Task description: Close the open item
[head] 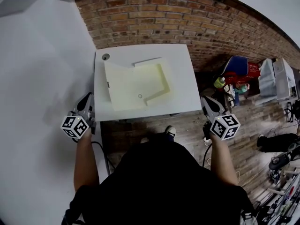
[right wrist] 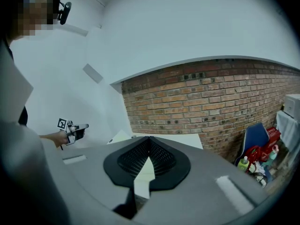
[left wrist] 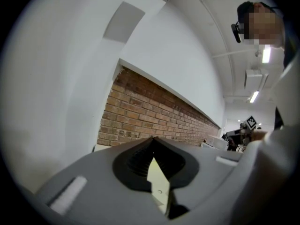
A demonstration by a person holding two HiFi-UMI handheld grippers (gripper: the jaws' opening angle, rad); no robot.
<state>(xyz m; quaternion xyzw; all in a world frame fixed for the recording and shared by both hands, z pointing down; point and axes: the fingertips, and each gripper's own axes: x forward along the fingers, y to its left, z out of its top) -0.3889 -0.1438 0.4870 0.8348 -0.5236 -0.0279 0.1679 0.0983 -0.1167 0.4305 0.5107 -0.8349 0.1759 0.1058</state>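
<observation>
A pale cream flat box (head: 136,86) lies open on the white table (head: 183,78), its lid panel spread to the left and back. My left gripper (head: 87,99) hangs off the table's front left corner, jaws shut with nothing in them. My right gripper (head: 206,101) is off the front right corner, also shut and empty. In the left gripper view the left gripper (left wrist: 153,138) has its dark jaws meeting at the tip, with a sliver of the box (left wrist: 159,186) showing below them. In the right gripper view the right gripper (right wrist: 149,138) points at the table (right wrist: 173,139), and the left gripper (right wrist: 74,129) shows far left.
A small round fitting (head: 105,56) sits at the table's back left corner. A brick wall (head: 187,18) runs behind the table, a white wall (head: 42,69) on the left. On the floor to the right are a red and blue bag (head: 239,69), bottles (head: 220,82) and white boxes (head: 279,78).
</observation>
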